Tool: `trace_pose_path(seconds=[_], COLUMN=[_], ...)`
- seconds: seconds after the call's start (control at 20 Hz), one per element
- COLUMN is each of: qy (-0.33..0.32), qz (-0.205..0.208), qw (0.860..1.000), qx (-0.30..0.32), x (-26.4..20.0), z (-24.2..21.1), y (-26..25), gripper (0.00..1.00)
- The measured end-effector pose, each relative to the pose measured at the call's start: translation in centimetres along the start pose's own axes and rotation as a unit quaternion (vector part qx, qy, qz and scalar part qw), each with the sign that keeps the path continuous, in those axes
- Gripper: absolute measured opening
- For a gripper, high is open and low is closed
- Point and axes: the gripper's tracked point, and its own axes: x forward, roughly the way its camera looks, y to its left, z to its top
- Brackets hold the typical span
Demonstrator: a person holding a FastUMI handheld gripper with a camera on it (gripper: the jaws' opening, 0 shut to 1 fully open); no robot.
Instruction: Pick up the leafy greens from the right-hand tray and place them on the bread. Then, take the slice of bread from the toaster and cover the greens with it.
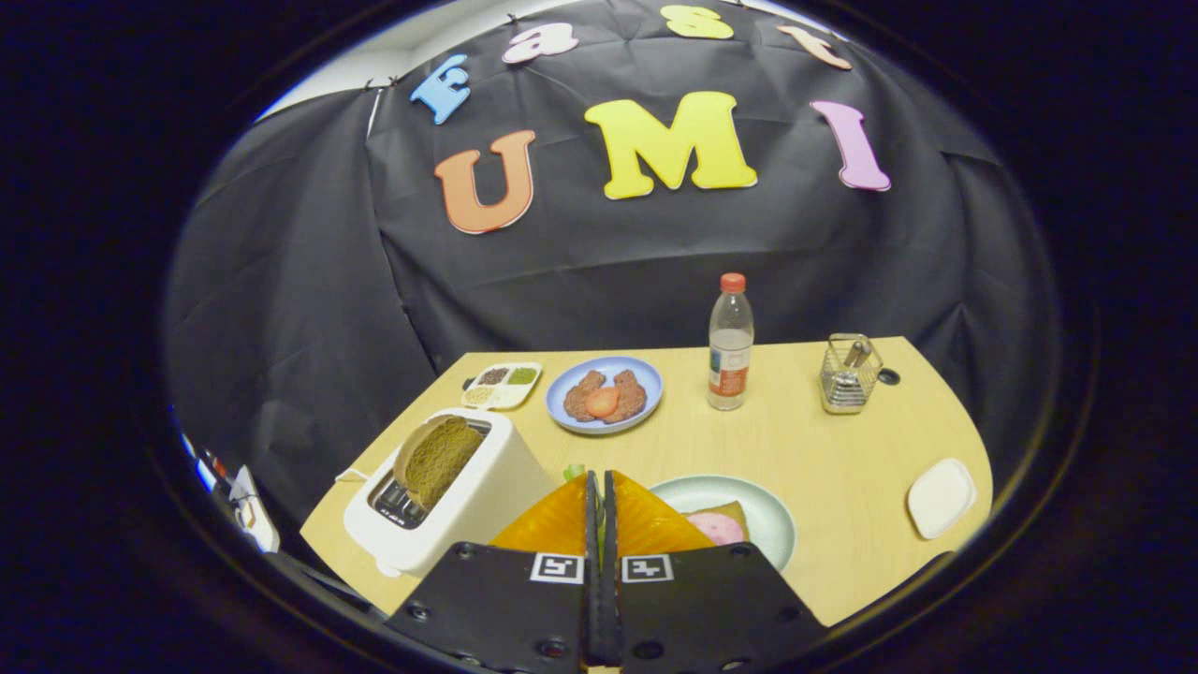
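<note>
Closed together, the gripper [600, 479] has its orange fingers [560, 520] meeting with a scrap of leafy greens [574, 471] peeking just past their tips; whether they pinch it cannot be told. Right of the fingers, a pale green plate [772, 524] holds bread [730, 512] topped with a pink slice [719, 528]. Left of them, the white toaster [468, 501] holds a brown bread slice [440, 459]. Beyond lie a blue plate [646, 374] of patties, a seasoning tray [504, 386], and a water bottle [730, 342] with an unreadable label.
</note>
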Motion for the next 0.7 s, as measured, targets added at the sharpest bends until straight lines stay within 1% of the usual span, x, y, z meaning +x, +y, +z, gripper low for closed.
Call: trace_pose_path(seconds=[0.25,0.5,0.7], qy=[0.017,0.024,0.028], qz=[-0.003,-0.024,-0.037], qw=[1.000,0.999,0.999], qx=[0.023,0.019,-0.002], x=[2.2,2.9,3.5], z=[-1.6,-2.3,-2.8], y=[-1.2,-4.8,-7.5], gripper=[0.00,0.00,0.00])
